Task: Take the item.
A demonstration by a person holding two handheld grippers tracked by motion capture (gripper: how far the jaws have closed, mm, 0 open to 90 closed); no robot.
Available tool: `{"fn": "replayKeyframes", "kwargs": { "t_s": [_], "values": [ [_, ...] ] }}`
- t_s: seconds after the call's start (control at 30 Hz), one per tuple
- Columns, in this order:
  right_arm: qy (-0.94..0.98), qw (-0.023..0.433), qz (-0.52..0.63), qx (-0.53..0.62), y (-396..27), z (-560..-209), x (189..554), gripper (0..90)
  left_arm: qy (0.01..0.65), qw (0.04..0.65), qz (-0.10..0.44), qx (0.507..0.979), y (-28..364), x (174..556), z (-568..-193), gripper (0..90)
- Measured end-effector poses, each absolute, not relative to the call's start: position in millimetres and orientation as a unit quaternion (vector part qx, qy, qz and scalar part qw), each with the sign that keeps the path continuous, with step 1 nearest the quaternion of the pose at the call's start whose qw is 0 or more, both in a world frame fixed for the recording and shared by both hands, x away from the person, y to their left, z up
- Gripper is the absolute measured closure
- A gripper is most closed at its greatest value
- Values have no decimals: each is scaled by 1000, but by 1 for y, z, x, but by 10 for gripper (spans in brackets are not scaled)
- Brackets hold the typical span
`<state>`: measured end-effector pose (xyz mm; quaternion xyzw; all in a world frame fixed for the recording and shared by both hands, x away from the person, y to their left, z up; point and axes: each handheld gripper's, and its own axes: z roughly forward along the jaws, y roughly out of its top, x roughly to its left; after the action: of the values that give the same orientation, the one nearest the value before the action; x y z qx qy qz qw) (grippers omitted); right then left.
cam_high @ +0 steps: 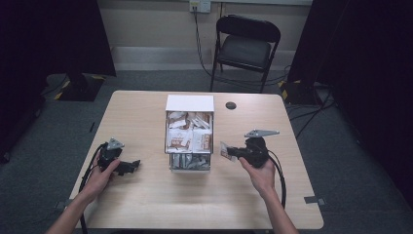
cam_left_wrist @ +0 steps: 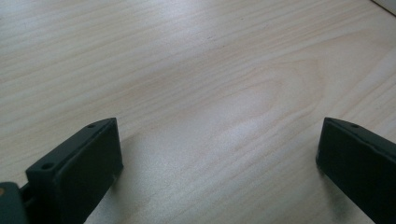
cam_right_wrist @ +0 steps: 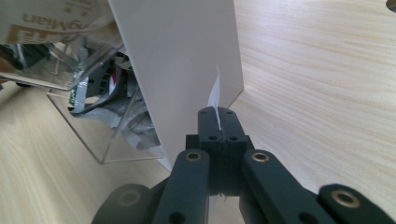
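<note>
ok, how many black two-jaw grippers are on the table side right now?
2. The left black two-jaw gripper sits open by the light wooden table's left edge; the right black two-jaw gripper is shut on a small white sachet, right of the clear plastic organiser box.

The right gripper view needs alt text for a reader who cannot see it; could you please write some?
The right claw, jaws shut, pinches a thin white packet edge-on, seen along its black jaws. Just beyond stands the white wall of a box, with a clear bin of wrapped packets at its left. Everything sits on a light wood table.
</note>
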<state>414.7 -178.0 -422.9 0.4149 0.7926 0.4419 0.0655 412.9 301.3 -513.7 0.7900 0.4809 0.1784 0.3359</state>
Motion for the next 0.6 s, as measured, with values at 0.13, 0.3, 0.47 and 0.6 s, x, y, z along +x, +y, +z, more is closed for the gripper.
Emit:
{"fn": "replayKeyframes", "kwargs": {
  "t_s": [0.13, 0.3, 0.47, 0.6],
  "values": [
    [791, 64, 440, 421, -177, -430, 419, 900, 481, 336, 178, 790, 301, 413, -514, 0],
    [797, 60, 427, 423, -174, -440, 423, 900, 481, 336, 178, 790, 301, 413, -514, 0],
    [802, 62, 418, 421, -172, -445, 425, 900, 481, 336, 179, 790, 301, 413, -514, 0],
    [801, 62, 414, 429, -173, -451, 428, 900, 481, 336, 178, 790, 301, 413, -514, 0]
  ]
}}
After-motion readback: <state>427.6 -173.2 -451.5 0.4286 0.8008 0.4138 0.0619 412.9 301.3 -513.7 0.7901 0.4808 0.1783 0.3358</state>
